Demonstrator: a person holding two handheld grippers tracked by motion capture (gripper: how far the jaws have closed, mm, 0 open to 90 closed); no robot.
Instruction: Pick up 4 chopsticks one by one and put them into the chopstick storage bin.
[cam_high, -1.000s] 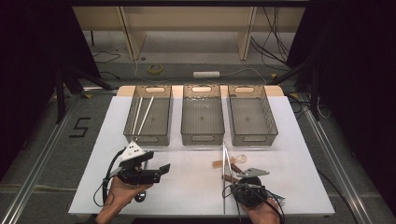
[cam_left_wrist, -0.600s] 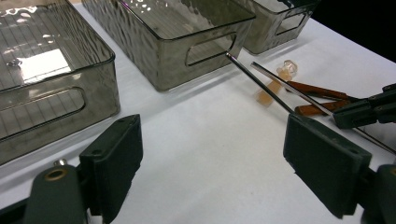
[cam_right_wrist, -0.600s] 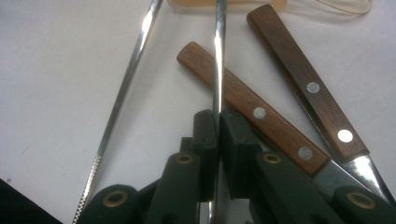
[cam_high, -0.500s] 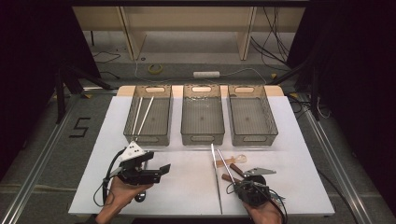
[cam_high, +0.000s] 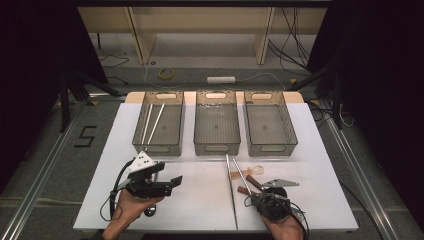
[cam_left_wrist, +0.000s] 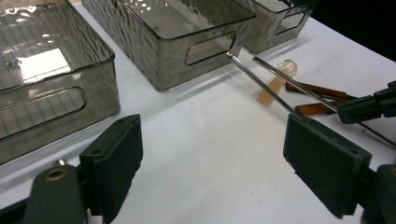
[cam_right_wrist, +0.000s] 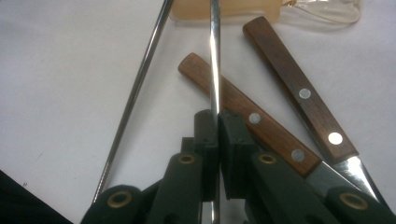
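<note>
A thin, round metal chopstick (cam_right_wrist: 215, 56), polished and mirror-bright, is clamped between the two black pads of the right gripper (cam_right_wrist: 217, 122), whose jaws have just been closing onto it. In the right gripper view the rod runs straight up from the jaws, passing over the rounded end of a wooden knife handle. In the high view the same chopstick (cam_high: 242, 176) slants up off the white tabletop (cam_high: 200, 200) from the right gripper (cam_high: 256, 198) toward the middle bin.

A second metal chopstick (cam_right_wrist: 135, 93), matching the first, lies flat on the tabletop just to its left, in the high view a long straight line (cam_high: 231, 187). Under and beside the held rod lie two knives with brown wooden handles (cam_right_wrist: 243, 114) (cam_right_wrist: 299, 93), each set with small silver rivets, their steel blades pointing back toward the gripper. Beyond them lies a pale, flat piece with a clear plastic rounded end (cam_right_wrist: 322, 9), possibly a spoon, though the edge of the frame cuts it off.

The left gripper (cam_high: 170, 184) is held level above the tabletop on the left, its jaws wide apart with nothing between them; its flat, matte dark pads (cam_left_wrist: 116, 158) frame bare white surface.

Three smoky, translucent plastic bins with ribbed floors and cut-out handles stand in a row at the far side: the left bin (cam_high: 142, 147) holds two slender white sticks (cam_high: 152, 122), while the middle bin (cam_high: 216, 147) and the right bin (cam_high: 272, 147) have bare floors.
</note>
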